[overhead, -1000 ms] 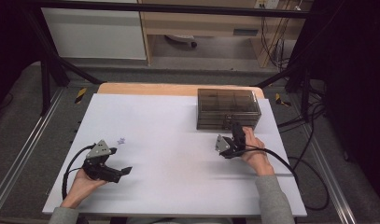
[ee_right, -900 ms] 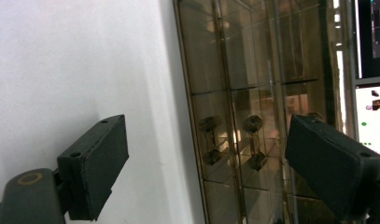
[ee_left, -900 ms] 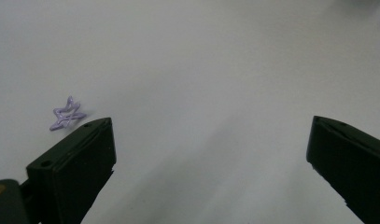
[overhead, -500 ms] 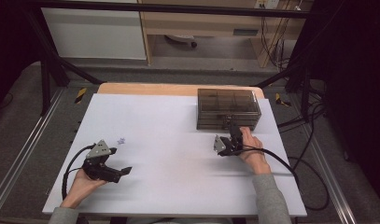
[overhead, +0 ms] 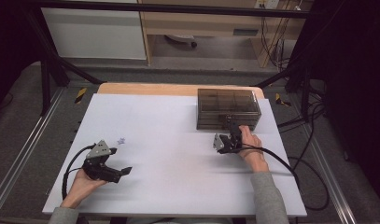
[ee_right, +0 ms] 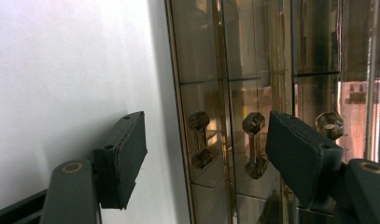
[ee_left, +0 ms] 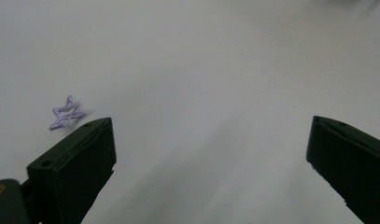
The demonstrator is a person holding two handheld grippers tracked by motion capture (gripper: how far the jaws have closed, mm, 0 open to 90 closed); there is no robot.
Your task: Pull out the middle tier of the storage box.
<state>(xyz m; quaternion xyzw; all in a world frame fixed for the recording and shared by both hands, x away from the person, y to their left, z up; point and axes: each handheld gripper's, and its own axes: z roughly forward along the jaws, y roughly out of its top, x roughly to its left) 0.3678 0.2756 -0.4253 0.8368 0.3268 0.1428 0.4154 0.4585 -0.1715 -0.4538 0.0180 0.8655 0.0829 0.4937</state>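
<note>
Two grippers are in your hands, well apart on the white table (overhead: 178,140). Your right gripper (overhead: 230,133) sits at the front face of the smoky drawer box (overhead: 228,108), which stands at the far right of the table with its long axis running left to right and its drawer fronts facing you. In the right gripper view the camera is rolled on its side, so the box's drawers run as upright strips; two drawer handles (ee_right: 227,144) with faceted knob ends lie between your jaws, and a third knob (ee_right: 329,124) shows past the right jaw. The jaws have just been closing, yet the pads stand off the handles, so that gripper is released and grasps nothing. Your left gripper (overhead: 117,171) rests near the table's front left, jaws spread wide over bare surface. Just beyond it lies a small purple star-shaped clip (ee_left: 66,113), untouched beside the left jaw.
</note>
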